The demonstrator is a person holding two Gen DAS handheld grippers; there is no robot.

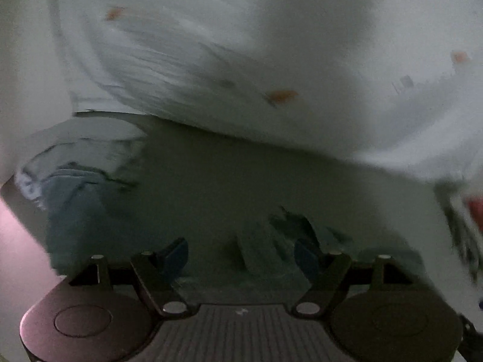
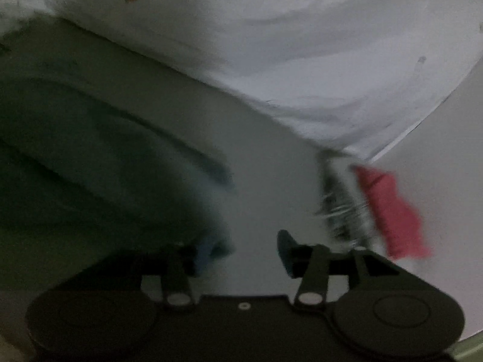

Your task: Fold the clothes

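Both views blurred and dim, so detail is limited.

Left wrist view: a white sheet point(image 1: 271, 45) w/ small orange carrot prints fills the far half, its near edge running left to right and dipping toward the right. Below that edge lies a grey-green cloth point(image 1: 241, 187), shadowed, reaching right up to the left gripper point(image 1: 241, 252). The fingers point(image 1: 176, 255) are spread wide; crumpled cloth sits between them, but can't tell if it touches them. A pale blue garment point(image 1: 72, 199) is bunched on the near left, just beside the left finger. At far right edge, a striped cloth point(image 1: 462, 229) and a bit of red.

Right wrist view: same white sheet point(image 2: 302, 60) across the far side, w/ carrot prints and a small round drawn mark near top centre; no readable writing or brand. The right gripper point(image 2: 250, 250) is spread apart, nothing seen pinched. A dark green cloth point(image 2: 90, 166) crowds the whole near left and overlaps the left finger point(image 2: 205, 253). On the right, a striped cloth point(image 2: 341, 199) touches a red cloth point(image 2: 392, 211), both just beyond the right finger. Bare pale surface point(image 2: 271, 181) between the fingers and on toward the sheet edge is the only open room.
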